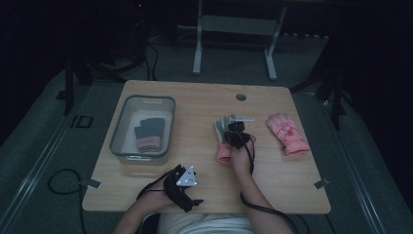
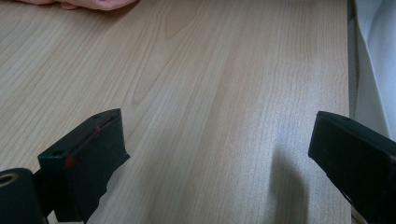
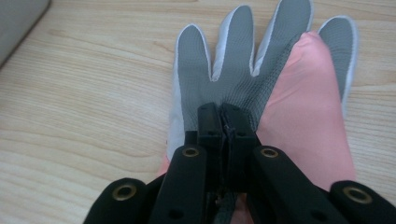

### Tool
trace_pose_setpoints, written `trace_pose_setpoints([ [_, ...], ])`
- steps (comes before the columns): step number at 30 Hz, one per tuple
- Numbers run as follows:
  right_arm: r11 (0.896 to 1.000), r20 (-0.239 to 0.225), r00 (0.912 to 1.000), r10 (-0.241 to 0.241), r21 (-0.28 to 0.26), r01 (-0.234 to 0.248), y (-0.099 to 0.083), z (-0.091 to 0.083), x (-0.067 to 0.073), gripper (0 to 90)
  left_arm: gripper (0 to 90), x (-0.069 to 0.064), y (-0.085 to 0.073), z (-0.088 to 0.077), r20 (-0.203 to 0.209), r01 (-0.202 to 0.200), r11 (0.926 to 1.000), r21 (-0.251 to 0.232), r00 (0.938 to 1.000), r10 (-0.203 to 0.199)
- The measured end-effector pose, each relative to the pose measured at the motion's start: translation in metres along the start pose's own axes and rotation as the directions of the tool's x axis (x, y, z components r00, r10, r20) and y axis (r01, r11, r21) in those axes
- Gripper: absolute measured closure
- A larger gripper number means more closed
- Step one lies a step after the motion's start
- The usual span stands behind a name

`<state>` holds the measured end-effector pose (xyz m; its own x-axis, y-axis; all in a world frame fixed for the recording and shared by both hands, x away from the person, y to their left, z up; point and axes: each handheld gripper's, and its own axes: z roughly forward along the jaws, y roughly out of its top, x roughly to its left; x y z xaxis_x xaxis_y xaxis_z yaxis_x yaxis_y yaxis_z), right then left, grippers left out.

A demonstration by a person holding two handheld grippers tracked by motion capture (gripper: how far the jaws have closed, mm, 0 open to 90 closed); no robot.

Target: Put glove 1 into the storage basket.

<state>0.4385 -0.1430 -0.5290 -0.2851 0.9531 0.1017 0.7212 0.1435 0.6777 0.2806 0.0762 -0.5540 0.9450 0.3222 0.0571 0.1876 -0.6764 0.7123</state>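
The right claw is sitting clenched over the palm of the grey-palmed glove, its jaws pressed together with what looks like a pinch of the grey fabric between them, though the grip itself is hard to make out. That glove is lying palm up near the middle of the table, fingers pointing away from the person and cuff toward them, so its long axis is running straight along the line of the claw. A pink layer is lying partly over it on one side; I cannot tell whether this is part of the same glove.

The left claw is resting released at the near table edge, jaws wide apart over bare wood, well apart from the glove. The right hand is plainly the nearer one.

The bin is standing to the left of the glove and already holding a grey glove. Another pink glove is lying to the right. If the glove is meant for the bin, the carry will likely be going leftward across the table.
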Motion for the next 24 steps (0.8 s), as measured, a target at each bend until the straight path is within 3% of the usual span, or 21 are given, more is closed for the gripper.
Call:
trace_pose_setpoints([
  [3,1.0,-0.001,1.0,0.007,-0.001,-0.007,0.0,0.001,0.001,86.5,3.6,0.0,0.0,0.001,0.001,0.001,1.0,0.002,1.0,-0.001],
  [9,0.999,-0.009,0.9993,-0.035,-0.007,0.035,0.005,-0.003,0.003,79.9,3.6,0.0,0.0,0.0,0.002,0.004,1.0,0.002,1.0,-0.004],
  [13,0.997,-0.069,0.9953,-0.068,-0.038,0.065,0.008,-0.02,0.003,68.9,3.6,0.001,-0.001,0.001,0.007,0.005,1.0,0.0,1.0,-0.005],
  [14,0.996,-0.101,0.9919,-0.077,-0.044,0.073,0.01,-0.025,0.003,67.3,3.6,0.0,-0.002,0.001,0.007,0.004,1.0,0.0,1.0,-0.004],
  [15,0.995,-0.129,0.988,-0.085,-0.057,0.078,0.011,-0.032,0.001,66.8,3.6,0.0,-0.002,0.001,0.006,-0.001,1.0,0.005,1.0,0.001],
  [18,0.99,-0.147,0.9807,-0.129,-0.081,0.119,0.013,-0.05,-0.007,65.5,3.6,-0.001,-0.002,0.001,0.008,0.006,1.0,0.001,1.0,-0.006],
  [24,0.974,-0.091,0.9753,-0.201,-0.129,0.189,0.02,-0.076,-0.044,64.1,3.6,-0.001,-0.002,0.002,0.011,-0.005,0.9999,0.014,0.9999,0.005],
])
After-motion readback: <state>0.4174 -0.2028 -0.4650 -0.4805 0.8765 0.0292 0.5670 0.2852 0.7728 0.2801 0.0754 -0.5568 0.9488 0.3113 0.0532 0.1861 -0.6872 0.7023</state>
